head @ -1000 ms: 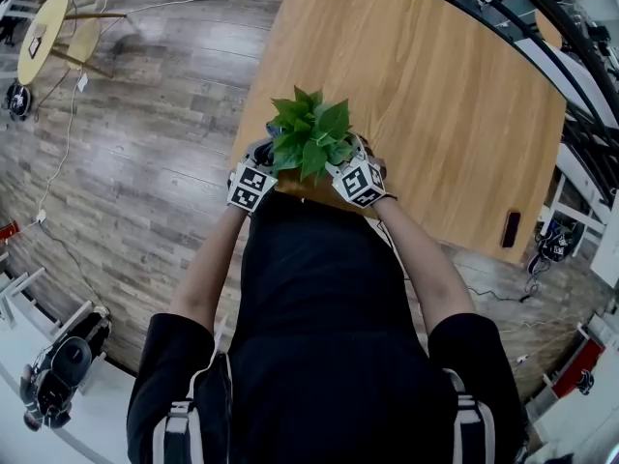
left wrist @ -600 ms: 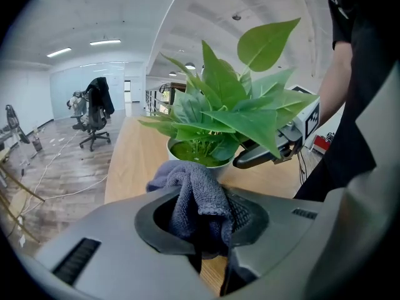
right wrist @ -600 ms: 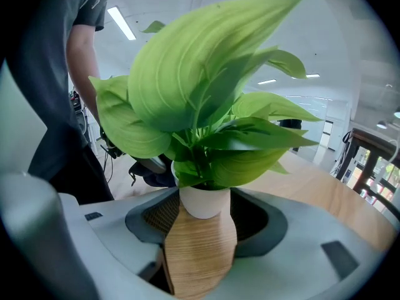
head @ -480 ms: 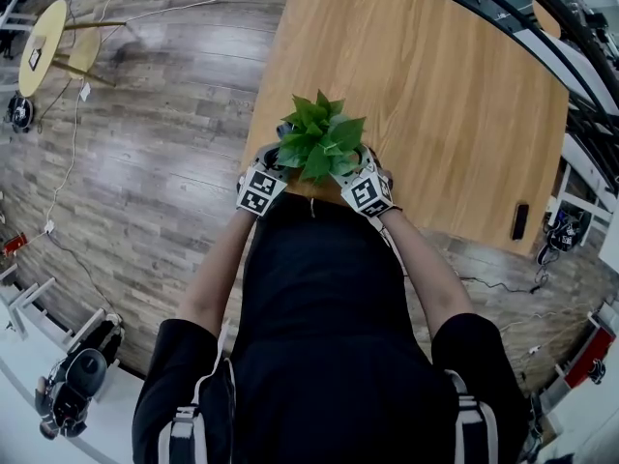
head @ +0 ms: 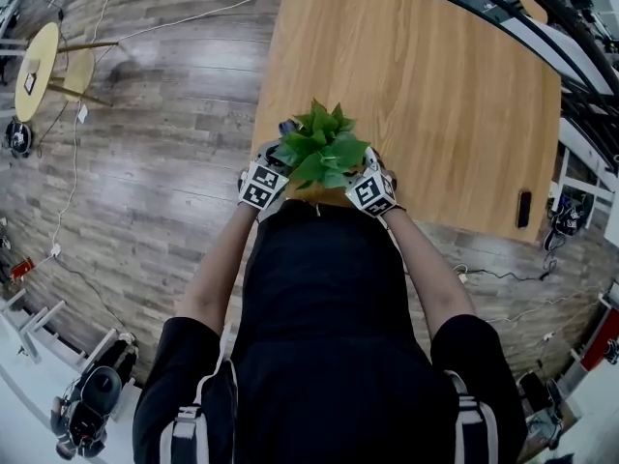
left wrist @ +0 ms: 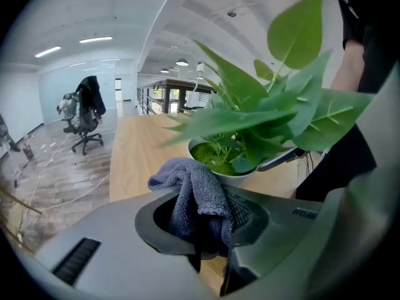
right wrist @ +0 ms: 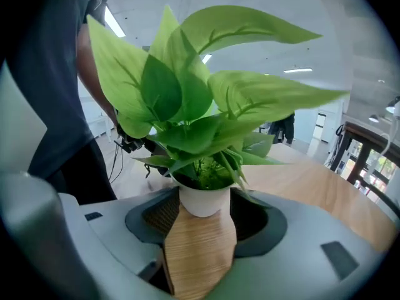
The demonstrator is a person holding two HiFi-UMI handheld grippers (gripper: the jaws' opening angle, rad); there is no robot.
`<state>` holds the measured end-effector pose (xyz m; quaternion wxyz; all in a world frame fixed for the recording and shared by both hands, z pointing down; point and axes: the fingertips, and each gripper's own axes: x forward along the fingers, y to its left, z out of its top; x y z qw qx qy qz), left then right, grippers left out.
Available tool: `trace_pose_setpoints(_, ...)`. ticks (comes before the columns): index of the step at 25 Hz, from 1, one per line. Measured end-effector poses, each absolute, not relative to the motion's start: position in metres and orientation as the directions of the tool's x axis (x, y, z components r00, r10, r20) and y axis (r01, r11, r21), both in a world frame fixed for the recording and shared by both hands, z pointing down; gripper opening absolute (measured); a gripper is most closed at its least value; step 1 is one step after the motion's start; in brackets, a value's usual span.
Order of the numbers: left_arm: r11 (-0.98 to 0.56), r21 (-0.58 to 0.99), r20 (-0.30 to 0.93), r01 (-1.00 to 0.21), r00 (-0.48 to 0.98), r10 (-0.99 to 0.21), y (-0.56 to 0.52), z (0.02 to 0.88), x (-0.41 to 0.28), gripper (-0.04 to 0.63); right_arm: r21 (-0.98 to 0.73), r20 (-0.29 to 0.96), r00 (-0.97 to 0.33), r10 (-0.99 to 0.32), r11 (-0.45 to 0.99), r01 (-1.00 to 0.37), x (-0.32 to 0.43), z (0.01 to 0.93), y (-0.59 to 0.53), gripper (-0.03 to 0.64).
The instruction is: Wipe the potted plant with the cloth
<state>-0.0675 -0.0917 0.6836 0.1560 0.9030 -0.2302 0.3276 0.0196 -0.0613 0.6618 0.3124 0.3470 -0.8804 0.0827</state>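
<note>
1. Position: the potted plant [head: 322, 153] stands on the table [head: 435, 85] at its near edge, between the two grippers
2. Left gripper [left wrist: 203, 220]: jaws clamped on a bunched grey-blue cloth [left wrist: 195, 195]. Its free fold lies just beside the white pot's rim; contact cannot be confirmed
3. Right gripper [right wrist: 201, 224]: jaws at a narrow spread, one pad on each side of the pot's lower wall, apparently gripping it as a brace
4. Step in hand (judgement): the wipe itself, with the cloth at pot level and under the leaves
5. Next move (judgement): slide the cloth along the pot wall or up onto a leaf. Use light pressure, since the leaves are thin and will bend, and keep the right grip firm so the pot does not slide off the near edge
</note>
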Motion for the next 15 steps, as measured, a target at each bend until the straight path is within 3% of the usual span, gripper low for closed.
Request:
trace_pose_setpoints(10, -0.914, 0.119, 0.658, -0.389, 0.72, -0.221, -0.078, 0.683, -0.057, 0.115, 0.078, 0.627, -0.523, -0.577, 0.715, -0.695, 0.023, 0.664, -0.063, 0.241)
trace_pose_setpoints(15, -0.901, 0.153, 0.638, -0.405, 0.737, -0.223, -0.07, 0.684, -0.06, 0.115, 0.072, 0.626, -0.515, -0.586, 0.701, -0.709, 0.019, 0.665, -0.064, 0.241)
